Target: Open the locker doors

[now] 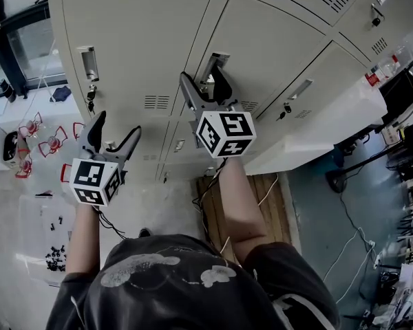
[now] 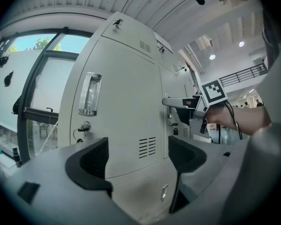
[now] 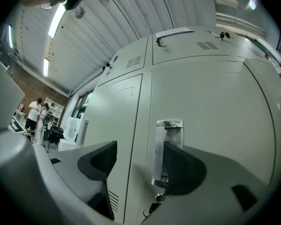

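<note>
Grey metal lockers point(image 1: 144, 40) stand in front of me with their doors shut. My right gripper point(image 1: 205, 81) is open, close up to the middle door's recessed metal handle point(image 1: 213, 66). In the right gripper view that handle point(image 3: 167, 139) shows between the jaws, its lower part hidden behind the right-hand jaw, and a key point(image 3: 157, 198) hangs under it. My left gripper point(image 1: 115, 135) is open and empty, lower down and short of the left door. That door's handle point(image 2: 89, 93) and keyed lock point(image 2: 85, 125) lie up and to the left of the left gripper point(image 2: 138, 156).
Small red objects point(image 1: 45, 143) and dark bits lie on the floor at the left by a window. A wooden pallet point(image 1: 244, 205) with cables sits below the lockers. A white bench point(image 1: 316, 143) and stands crowd the right. Two people point(image 3: 37, 114) stand far off.
</note>
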`<control>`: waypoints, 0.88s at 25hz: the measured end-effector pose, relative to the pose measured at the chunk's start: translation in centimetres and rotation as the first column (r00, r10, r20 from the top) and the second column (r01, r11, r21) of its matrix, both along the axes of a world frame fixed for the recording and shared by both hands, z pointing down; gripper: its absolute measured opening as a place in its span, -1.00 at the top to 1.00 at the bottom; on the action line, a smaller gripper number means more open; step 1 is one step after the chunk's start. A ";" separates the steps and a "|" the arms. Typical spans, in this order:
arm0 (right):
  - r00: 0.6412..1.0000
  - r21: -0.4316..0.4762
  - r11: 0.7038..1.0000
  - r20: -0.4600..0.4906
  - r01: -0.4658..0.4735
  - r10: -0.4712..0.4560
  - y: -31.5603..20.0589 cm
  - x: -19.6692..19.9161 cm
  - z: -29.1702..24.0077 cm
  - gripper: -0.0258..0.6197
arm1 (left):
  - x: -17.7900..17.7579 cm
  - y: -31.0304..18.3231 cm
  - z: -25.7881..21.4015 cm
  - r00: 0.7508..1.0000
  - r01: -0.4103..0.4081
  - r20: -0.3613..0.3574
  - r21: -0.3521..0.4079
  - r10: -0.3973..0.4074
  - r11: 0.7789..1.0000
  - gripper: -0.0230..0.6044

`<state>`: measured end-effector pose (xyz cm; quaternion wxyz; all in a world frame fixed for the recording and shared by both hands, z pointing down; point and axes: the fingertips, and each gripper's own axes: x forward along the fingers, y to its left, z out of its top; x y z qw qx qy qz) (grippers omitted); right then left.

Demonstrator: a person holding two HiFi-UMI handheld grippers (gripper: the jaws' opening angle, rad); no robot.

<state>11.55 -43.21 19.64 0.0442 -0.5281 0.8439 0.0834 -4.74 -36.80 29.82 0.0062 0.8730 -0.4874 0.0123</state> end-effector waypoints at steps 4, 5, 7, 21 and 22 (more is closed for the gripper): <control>1.000 -0.002 1.000 0.007 -0.020 0.020 -0.7 -0.1 0.0 -0.07 | -0.3 -0.2 -0.2 1.000 -0.006 -0.004 0.003 0.006 1.000 -0.33; 1.000 -0.002 1.000 0.012 -0.023 0.023 -0.8 -0.2 -0.1 -0.07 | -0.4 -0.3 -0.2 1.000 -0.005 -0.006 0.004 0.005 1.000 -0.33; 0.999 -0.001 1.000 0.020 -0.028 0.028 -1.1 -0.2 -0.1 -0.07 | -0.6 -0.4 -0.3 1.000 -0.003 -0.008 0.005 0.003 1.000 -0.33; 0.998 -0.018 0.999 0.059 -0.032 0.033 -0.8 -0.1 -0.4 -0.04 | -0.2 -0.4 0.0 1.000 -0.019 -0.021 -0.002 0.019 1.000 -0.33; 0.997 -0.017 0.999 0.065 -0.035 0.036 -0.5 0.0 -0.5 -0.04 | -0.1 -0.3 -0.1 1.000 -0.019 -0.020 -0.001 0.019 1.000 -0.33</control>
